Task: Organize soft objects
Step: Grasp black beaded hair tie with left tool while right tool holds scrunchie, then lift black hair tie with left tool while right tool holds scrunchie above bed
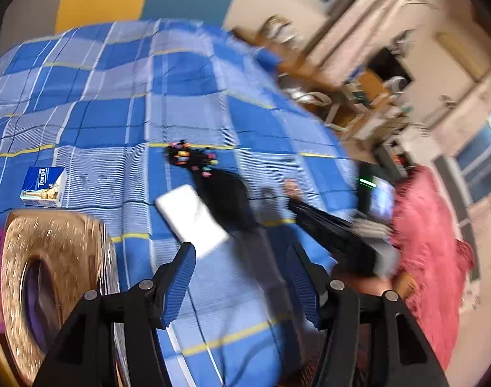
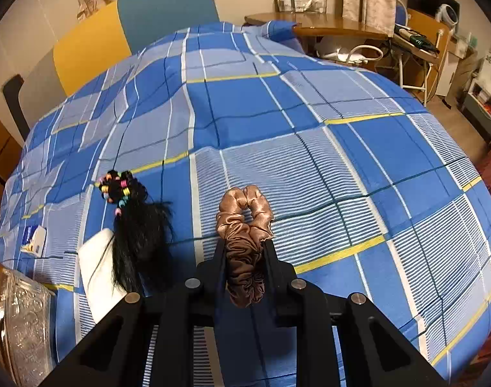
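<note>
Your right gripper point(image 2: 245, 245) has its jaws pinched narrow on a bronze satin scrunchie point(image 2: 243, 225), its gathered loop bulging out beyond the tips; your left gripper point(image 1: 242, 277) stands wide with only the blue checked bedspread point(image 1: 116, 113) between its ribbed blue pads point(image 1: 181, 283). Only the right view is sharp: left of its jaws a black hairpiece point(image 2: 139, 235) with bright beaded bands lies across a white flat pack point(image 2: 97, 274). Only the blurred left view shows the tissue packet point(image 1: 44, 187) clearly and the glittery gold box point(image 1: 58, 283) close at left. Both grippers tilt steeply down
</note>
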Available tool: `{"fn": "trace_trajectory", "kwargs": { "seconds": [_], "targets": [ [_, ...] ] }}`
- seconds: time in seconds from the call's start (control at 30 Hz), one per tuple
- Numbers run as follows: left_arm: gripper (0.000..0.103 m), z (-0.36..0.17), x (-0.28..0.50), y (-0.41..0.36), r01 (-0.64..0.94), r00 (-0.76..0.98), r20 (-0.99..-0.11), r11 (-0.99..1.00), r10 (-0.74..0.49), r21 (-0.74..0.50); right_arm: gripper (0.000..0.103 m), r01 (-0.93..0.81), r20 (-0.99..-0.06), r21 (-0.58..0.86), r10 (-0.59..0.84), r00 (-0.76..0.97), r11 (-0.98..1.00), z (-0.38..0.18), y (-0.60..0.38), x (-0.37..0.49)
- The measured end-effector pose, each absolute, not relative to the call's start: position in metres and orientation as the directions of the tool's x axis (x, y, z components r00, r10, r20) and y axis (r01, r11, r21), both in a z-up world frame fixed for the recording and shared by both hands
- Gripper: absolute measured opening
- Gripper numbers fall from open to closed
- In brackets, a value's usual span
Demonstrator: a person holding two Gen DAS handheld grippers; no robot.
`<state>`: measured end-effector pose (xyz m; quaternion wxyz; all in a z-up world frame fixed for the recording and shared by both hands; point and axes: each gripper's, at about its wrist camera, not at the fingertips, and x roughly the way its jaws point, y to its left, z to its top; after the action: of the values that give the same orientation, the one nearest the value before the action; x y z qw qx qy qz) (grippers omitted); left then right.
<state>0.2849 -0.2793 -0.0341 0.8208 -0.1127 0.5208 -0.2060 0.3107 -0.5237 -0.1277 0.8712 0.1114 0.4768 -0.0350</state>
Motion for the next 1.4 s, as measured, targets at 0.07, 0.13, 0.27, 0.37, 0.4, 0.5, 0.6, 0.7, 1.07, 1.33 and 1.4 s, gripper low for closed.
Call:
{"fn": "trace_trajectory", "kwargs": {
  "seconds": [0.07, 0.13, 0.27, 0.37, 0.4, 0.5, 0.6, 0.7, 1.07, 1.33, 1.4],
  "targets": [
    [0.060, -0.049, 0.306, -0.283, 0.165, 0.337, -0.839, 0.905, -0.426, -0.393, 0.021, 0.172, -0.832, 0.162, 0.041, 0.554, 0.972, -0.125, -0.524, 0.309],
    [0.060, -0.060, 0.325, -0.287, 0.120, 0.332, -0.862, 0.923, -0.384, -0.365, 0.021, 0.175, -0.826, 0.171, 0.044, 0.562, 0.970, -0.123, -0.525, 0.309],
    [0.060, -0.076, 0.353, -0.297, 0.093, 0.320, -0.865, 0.921, -0.386, -0.377, 0.021, 0.179, -0.817, 0.192, 0.056, 0.574, 0.965, -0.120, -0.528, 0.309],
    [0.061, -0.091, 0.373, -0.304, 0.071, 0.294, -0.860, 0.907, -0.418, -0.416, 0.021, 0.187, -0.810, 0.203, 0.058, 0.583, 0.961, -0.118, -0.531, 0.309],
    [0.061, -0.096, 0.379, -0.308, 0.070, 0.282, -0.861, 0.904, -0.423, -0.422, 0.021, 0.189, -0.809, 0.211, 0.062, 0.585, 0.959, -0.118, -0.532, 0.309],
    [0.062, -0.110, 0.397, -0.318, 0.059, 0.278, -0.865, 0.906, -0.418, -0.419, 0.021, 0.193, -0.807, 0.223, 0.070, 0.586, 0.956, -0.117, -0.533, 0.309],
    [0.062, -0.122, 0.412, -0.326, 0.046, 0.278, -0.872, 0.913, -0.402, -0.406, 0.021, 0.187, -0.804, 0.224, 0.072, 0.591, 0.957, -0.117, -0.532, 0.310],
    [0.063, -0.134, 0.428, -0.335, 0.059, 0.265, -0.893, 0.930, -0.364, -0.362, 0.021, 0.181, -0.801, 0.222, 0.073, 0.595, 0.958, -0.116, -0.530, 0.311],
    [0.022, -0.156, 0.438, -0.360, 0.175, 0.266, -0.928, 0.959, -0.263, -0.222, 0.021, 0.179, -0.794, 0.235, 0.083, 0.602, 0.955, -0.114, -0.531, 0.310],
    [0.016, -0.122, 0.417, -0.343, 0.211, 0.323, -0.888, 0.939, -0.328, -0.271, 0.021, 0.194, -0.797, 0.235, 0.075, 0.599, 0.952, -0.115, -0.535, 0.309],
    [0.016, -0.106, 0.411, -0.341, 0.233, 0.346, -0.868, 0.929, -0.356, -0.289, 0.021, 0.200, -0.799, 0.232, 0.069, 0.597, 0.952, -0.116, -0.536, 0.309]
  ]
}}
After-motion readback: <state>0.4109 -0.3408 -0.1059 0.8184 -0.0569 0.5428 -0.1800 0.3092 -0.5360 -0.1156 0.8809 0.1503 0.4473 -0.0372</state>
